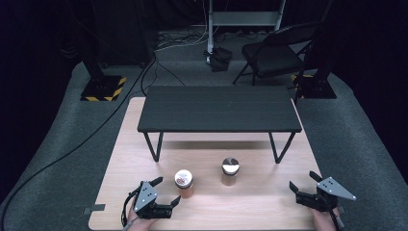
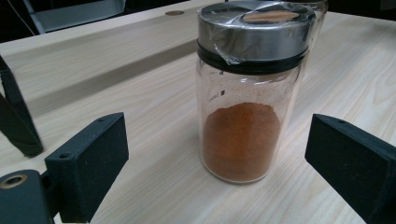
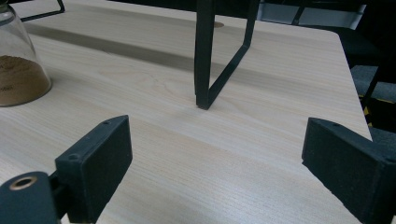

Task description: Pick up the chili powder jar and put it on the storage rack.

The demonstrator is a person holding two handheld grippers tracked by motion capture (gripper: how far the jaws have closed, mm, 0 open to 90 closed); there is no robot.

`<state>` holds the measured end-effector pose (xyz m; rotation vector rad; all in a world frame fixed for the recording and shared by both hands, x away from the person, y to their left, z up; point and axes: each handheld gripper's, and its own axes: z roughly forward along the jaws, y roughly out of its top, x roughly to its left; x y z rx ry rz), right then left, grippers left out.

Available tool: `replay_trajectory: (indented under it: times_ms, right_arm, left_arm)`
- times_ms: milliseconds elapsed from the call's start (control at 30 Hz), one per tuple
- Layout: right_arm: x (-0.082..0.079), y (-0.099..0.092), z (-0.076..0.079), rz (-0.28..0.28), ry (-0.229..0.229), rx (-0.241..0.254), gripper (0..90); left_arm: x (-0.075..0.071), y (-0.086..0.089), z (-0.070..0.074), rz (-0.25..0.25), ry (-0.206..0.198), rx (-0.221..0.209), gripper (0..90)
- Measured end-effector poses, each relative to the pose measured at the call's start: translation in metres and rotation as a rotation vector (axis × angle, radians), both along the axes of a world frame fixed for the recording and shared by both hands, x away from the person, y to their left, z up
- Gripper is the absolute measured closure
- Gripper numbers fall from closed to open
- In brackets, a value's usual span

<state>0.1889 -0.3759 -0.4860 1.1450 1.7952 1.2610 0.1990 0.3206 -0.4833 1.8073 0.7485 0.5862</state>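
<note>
Two glass spice jars stand on the light wooden table [image 1: 269, 202]. The left jar [image 1: 183, 183] holds orange-red powder and has a metal lid; the right jar [image 1: 230, 171] has a shiny lid. My left gripper [image 1: 167, 191] is open at the table's front, its jaws on either side of the left jar without touching it. In the left gripper view this jar [image 2: 247, 102] stands upright just ahead of the open left gripper [image 2: 217, 140]. My right gripper [image 1: 302, 180] is open at the front right, well away from both jars. The right gripper view has a jar [image 3: 18, 70] at its left edge, with the right gripper [image 3: 217, 144] holding nothing.
A low black shelf [image 1: 219, 108] on thin metal legs stands across the back half of the table; one leg [image 3: 219, 60] is close ahead of my right gripper. Beyond the table are a folding chair [image 1: 276, 53], cables and stand bases on grey floor.
</note>
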Motion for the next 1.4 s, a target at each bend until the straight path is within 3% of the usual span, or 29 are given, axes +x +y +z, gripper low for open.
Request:
replay_trajectory:
  times_ms: [533, 733, 1067, 1233, 1267, 1400]
  right_arm:
    - [0.0, 0.0, 0.0, 0.002, -0.003, -0.003, 7.6]
    - [0.0, 0.0, 0.0, 0.003, -0.003, -0.004, 7.7]
    - [0.0, 0.0, 0.0, 0.005, -0.001, -0.006, 8.0]
    - [0.0, 0.001, 0.0, 0.003, -0.002, -0.008, 8.0]
    - [0.0, 0.001, 0.0, 0.003, -0.002, -0.008, 8.0]
    - [0.0, 0.001, 0.0, 0.003, -0.002, -0.009, 8.0]
  left_arm:
    - [0.014, -0.02, 0.003, -0.021, 0.014, 0.024, 6.1]
    - [0.02, -0.027, 0.005, -0.02, 0.037, 0.03, 7.6]
    - [0.028, -0.039, 0.008, -0.035, 0.065, 0.068, 15.3]
    - [0.032, -0.043, 0.01, -0.047, 0.071, 0.084, 24.0]
    - [0.032, -0.044, 0.01, -0.044, 0.068, 0.087, 29.4]
    - [0.032, -0.043, 0.009, -0.047, 0.069, 0.082, 30.7]
